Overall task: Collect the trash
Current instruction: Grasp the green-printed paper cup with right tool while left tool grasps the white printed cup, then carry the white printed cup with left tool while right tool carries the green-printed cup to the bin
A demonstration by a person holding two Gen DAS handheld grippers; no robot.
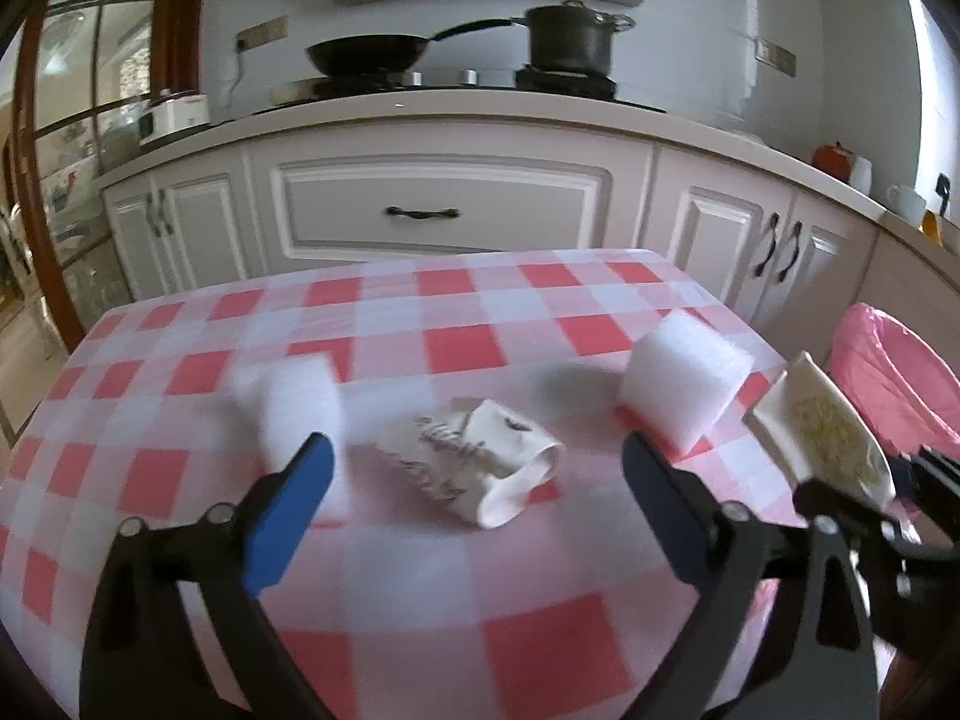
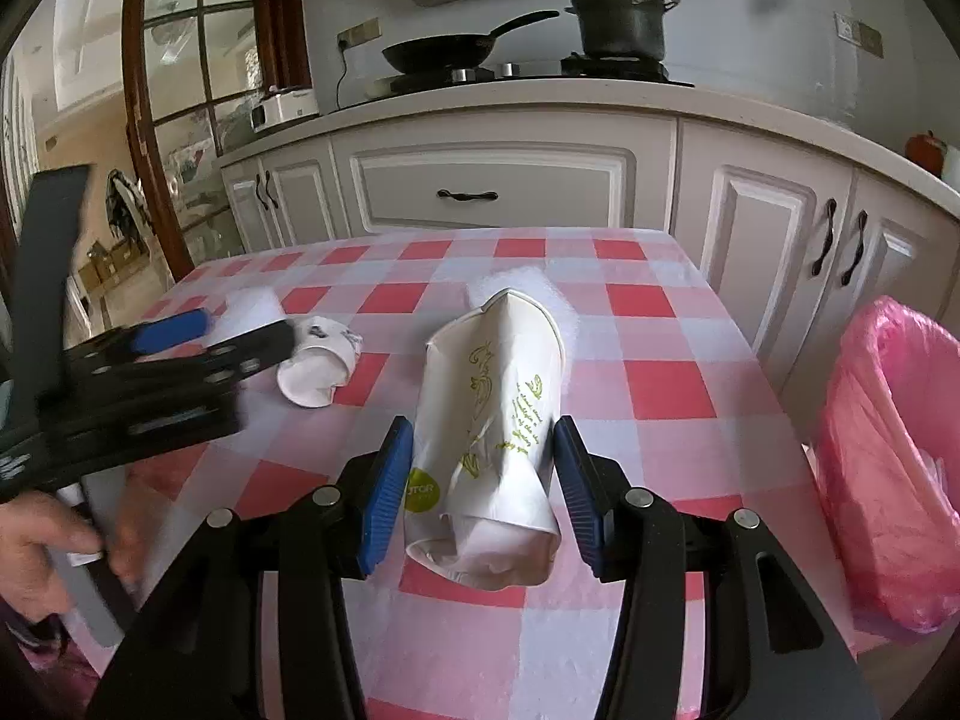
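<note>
A: The crumpled cup [image 2: 486, 438] looks like matt white paper, creased. The bench [image 1: 420, 600]?

B: Smooth checked cloth. The bin liner [image 2: 888, 480] at right is thin, glossy pink plastic.

Both wrist cams sit close above the checked table [image 1: 420, 588], angled down, facing the stove counter [image 2: 510, 99]. Right cam sits right of left. Shared: tabletop, counter, pink bin [image 2: 888, 480].
</note>
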